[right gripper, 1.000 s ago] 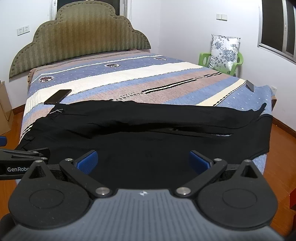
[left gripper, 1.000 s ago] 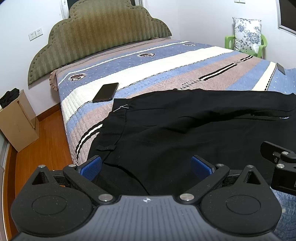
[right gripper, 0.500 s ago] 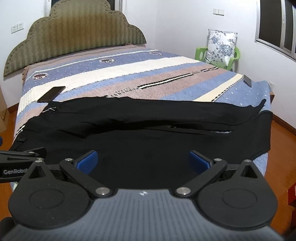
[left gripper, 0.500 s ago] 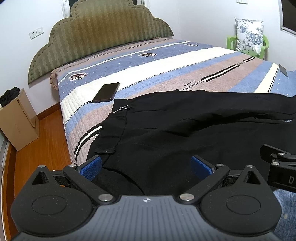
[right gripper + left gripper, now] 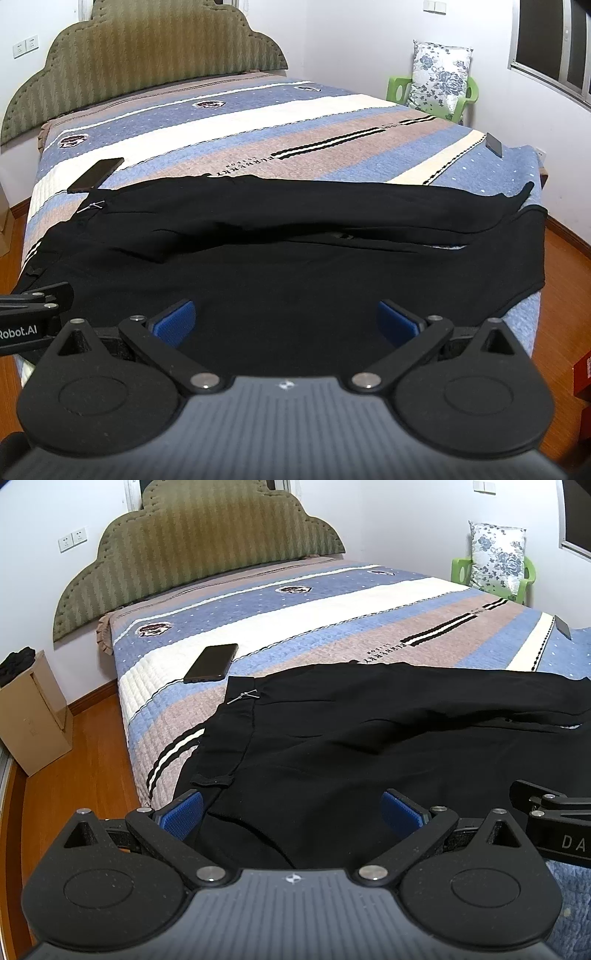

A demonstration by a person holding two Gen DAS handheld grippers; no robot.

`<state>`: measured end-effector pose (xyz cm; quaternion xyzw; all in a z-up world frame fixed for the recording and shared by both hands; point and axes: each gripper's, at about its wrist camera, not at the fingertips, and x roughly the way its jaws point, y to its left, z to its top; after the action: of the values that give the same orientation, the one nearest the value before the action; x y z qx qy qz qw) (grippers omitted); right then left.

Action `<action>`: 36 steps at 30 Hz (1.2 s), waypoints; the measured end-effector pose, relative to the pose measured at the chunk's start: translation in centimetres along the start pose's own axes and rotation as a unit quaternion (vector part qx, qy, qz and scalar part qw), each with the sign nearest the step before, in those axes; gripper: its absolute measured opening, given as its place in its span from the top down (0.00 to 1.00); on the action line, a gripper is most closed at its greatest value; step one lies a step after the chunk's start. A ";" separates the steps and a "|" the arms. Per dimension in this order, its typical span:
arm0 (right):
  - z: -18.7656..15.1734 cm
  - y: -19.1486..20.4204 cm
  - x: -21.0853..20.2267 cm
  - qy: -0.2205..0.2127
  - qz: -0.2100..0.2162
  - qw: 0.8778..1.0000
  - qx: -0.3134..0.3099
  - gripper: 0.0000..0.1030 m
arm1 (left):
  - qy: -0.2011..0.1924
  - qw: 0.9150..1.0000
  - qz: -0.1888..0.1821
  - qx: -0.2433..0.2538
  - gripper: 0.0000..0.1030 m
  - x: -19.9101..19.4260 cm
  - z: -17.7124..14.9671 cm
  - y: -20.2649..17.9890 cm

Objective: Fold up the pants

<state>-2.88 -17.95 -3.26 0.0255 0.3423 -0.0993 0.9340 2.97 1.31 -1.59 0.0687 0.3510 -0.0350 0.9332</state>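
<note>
- The black cloth pants (image 5: 288, 240) lie spread lengthwise across the near edge of the striped blue, white and brown quilted bed (image 5: 332, 602), waistband towards the left, with one leg lying over the other.
- The left gripper (image 5: 291, 808) hangs over the waistband end, its blue-padded jaws wide apart and holding nothing.
- The right gripper (image 5: 284, 317) hangs over the legs, jaws likewise spread.
- A dark flat phone (image 5: 211, 663) rests on the quilt, just beyond the waistband.

Black left claw (image 5: 291, 810) with blue ribbed pads (image 5: 183, 809), silver screws, grey ridged body.
</note>
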 end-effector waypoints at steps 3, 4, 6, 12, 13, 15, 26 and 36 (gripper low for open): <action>0.1 0.1 0.1 -0.001 0.005 1.000 -0.007 0.00 | -0.002 1.000 -0.005 0.008 0.00 0.3 0.3 0.1; 0.1 0.2 0.2 -0.002 0.007 1.000 -0.010 0.00 | -0.003 1.000 -0.006 0.012 0.00 0.4 0.4 0.1; 0.3 0.2 0.2 -0.006 0.013 1.000 -0.018 0.00 | -0.007 1.000 -0.004 0.016 0.00 0.7 0.7 0.3; 1.3 0.0 0.6 -0.016 0.026 0.999 -0.033 0.00 | -0.012 1.000 -0.006 0.022 0.00 1.5 1.8 0.7; 1.5 0.0 0.7 -0.017 0.031 0.999 -0.038 0.00 | -0.012 1.000 -0.006 0.025 0.00 1.7 1.9 0.9; 2.3 -0.3 0.8 -0.026 0.053 0.997 -0.050 0.00 | -0.014 0.999 -0.005 0.029 0.00 2.2 2.3 1.5; 8.8 -0.1 5.6 -0.111 0.164 0.936 -0.292 0.00 | 0.008 0.999 -0.049 0.012 0.00 6.4 6.4 6.3; 14.6 -0.2 17.9 -0.028 0.229 0.912 -0.339 0.04 | 0.093 0.988 -0.122 -0.021 0.00 15.8 12.4 9.6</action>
<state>19.71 -22.80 -3.62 -0.2173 0.3138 0.2389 0.8929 23.96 8.60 -1.82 0.0091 0.4425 -0.1350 0.8865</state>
